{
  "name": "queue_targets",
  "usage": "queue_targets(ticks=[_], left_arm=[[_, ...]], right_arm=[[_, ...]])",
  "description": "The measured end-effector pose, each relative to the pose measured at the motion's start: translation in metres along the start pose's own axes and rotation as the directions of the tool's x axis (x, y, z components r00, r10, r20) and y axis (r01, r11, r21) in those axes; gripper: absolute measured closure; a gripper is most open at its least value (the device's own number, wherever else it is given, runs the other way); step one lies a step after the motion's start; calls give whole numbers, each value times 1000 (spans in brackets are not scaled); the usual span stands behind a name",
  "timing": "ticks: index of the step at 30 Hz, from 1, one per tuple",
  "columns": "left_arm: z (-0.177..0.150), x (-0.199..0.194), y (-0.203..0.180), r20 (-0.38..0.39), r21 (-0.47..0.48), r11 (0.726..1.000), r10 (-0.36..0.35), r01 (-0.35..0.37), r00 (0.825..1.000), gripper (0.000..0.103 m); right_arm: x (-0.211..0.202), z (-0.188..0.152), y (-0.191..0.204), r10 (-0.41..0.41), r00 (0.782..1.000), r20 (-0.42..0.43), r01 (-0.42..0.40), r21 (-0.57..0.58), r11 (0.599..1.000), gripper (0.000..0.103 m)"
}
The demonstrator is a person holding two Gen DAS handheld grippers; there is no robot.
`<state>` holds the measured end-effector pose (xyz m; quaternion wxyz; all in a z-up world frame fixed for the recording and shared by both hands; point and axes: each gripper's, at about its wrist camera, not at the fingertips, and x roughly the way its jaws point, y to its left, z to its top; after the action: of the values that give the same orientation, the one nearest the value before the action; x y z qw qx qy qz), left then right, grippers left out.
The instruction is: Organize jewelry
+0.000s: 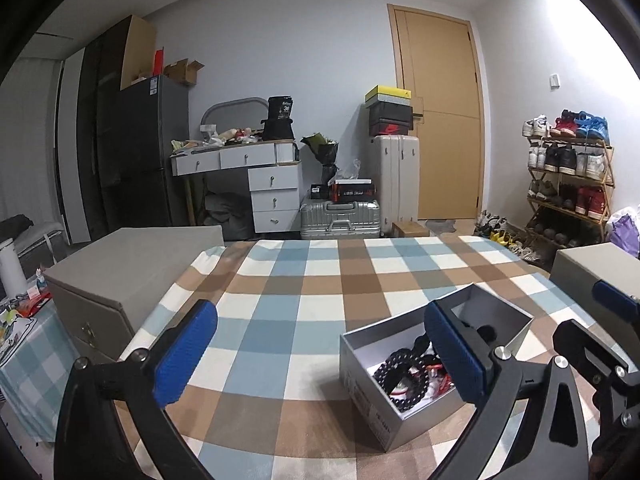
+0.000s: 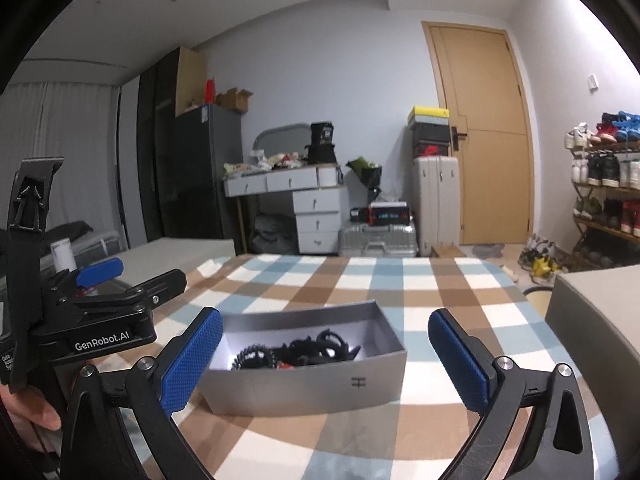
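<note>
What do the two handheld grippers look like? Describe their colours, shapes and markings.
Each of the left gripper and right gripper has two matte black angular link arms with silver round pivot screws, ending in flat blue finger pads with a fine diamond texture. In the right wrist view, the left gripper's black body carries white "GenRobot.AI" lettering.

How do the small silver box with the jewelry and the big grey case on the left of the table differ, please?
The silver box is small, lidless and open-topped, showing dark bead bracelets; the grey case is far larger and closed, with a brass latch. The box sits on the plaid tablecloth; the case stands at its left edge. Both are rectangular.
</note>
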<state>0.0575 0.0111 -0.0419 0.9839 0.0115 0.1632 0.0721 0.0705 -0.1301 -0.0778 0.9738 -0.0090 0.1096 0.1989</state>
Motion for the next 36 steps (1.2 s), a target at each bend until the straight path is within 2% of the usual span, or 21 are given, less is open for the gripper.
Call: queue_targets(ticks=[7, 16, 20, 36], left_arm=[[-10, -7, -1, 32, -4, 1000, 1, -1, 999, 2], [-14, -3, -2, 4, -15, 999, -45, 45, 999, 2], [-13, -5, 0, 12, -20, 998, -55, 55, 998, 2], [-15, -5, 0, 14, -24, 998, -56, 57, 998, 2]], right_arm=[[-1, -7, 5, 0, 1000, 4, 0, -32, 1000, 0], [7, -9, 5, -20, 999, -46, 18, -39, 999, 0], [5, -10, 8, -15, 999, -41, 13, -52, 999, 0], [5, -10, 5, -23, 999, -48, 21, -44, 999, 0]])
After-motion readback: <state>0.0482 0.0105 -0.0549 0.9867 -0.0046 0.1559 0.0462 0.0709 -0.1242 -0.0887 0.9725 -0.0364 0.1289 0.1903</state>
